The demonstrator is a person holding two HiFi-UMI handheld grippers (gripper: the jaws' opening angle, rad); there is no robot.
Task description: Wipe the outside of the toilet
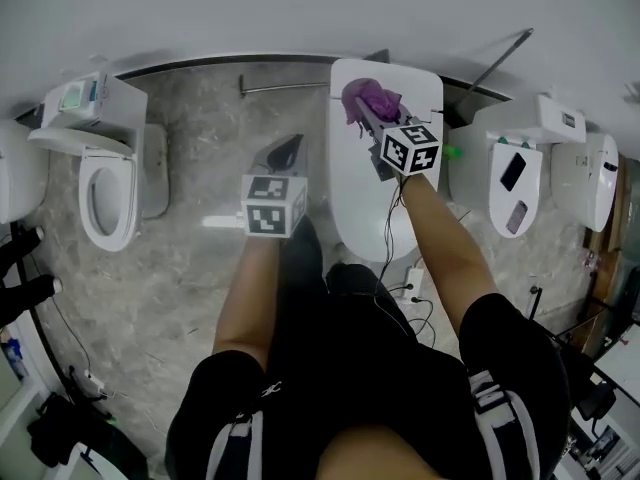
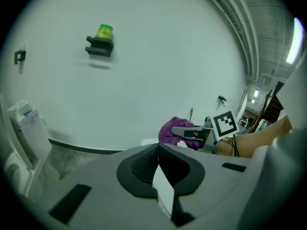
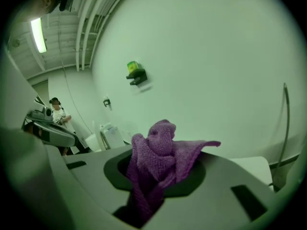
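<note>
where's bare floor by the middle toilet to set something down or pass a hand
The widest bare floor lies between the left toilet and the middle toilet; the left claw hangs over its right edge. Right of the middle toilet it is crowded: cables on the floor and a narrow gap to the right toilet.

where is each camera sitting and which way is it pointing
Head view: on the person's head, facing steeply down at the closed toilet; shows both forearms, the left gripper and the right gripper.
Left gripper view: on the left gripper, facing along its shut, empty jaws toward the white wall; the right forearm shows at right.
Right gripper view: on the right gripper, facing along jaws shut on the purple cloth toward that wall; the left gripper shows at left.
Shared: both gripper views catch the green-topped wall holder.
</note>
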